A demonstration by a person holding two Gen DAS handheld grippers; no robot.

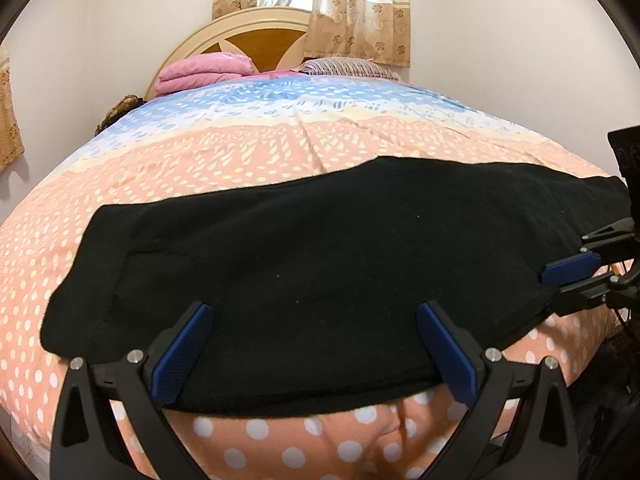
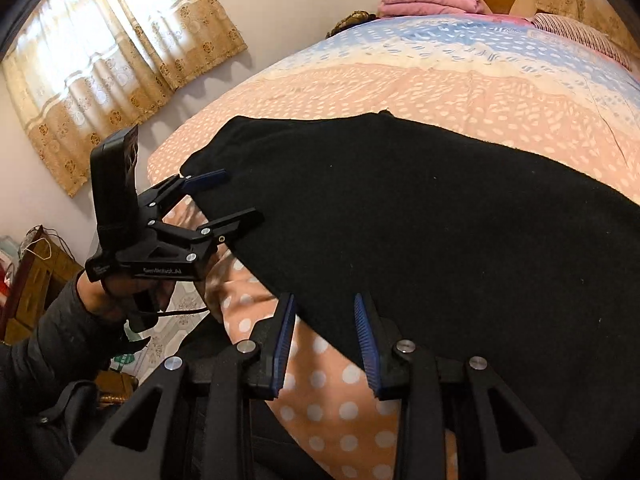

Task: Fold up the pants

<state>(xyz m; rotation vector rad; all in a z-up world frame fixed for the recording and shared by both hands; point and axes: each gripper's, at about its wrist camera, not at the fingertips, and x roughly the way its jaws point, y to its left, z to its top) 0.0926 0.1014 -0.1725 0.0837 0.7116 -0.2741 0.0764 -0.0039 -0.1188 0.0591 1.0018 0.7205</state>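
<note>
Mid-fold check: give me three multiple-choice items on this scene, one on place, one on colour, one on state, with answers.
1. Where do the black pants lie?
A. on the bedspread
B. on the floor
C. over the headboard

2. What colour are the gripper pads?
A. red
B. blue
C. white

3. How is the left gripper?
A. shut on the pants
B. out of view
C. open, nothing pinched

A: the pants spread flat near the bed's edge.
B: the pads are blue in both views.
C: its fingers stand apart over the cloth.
</note>
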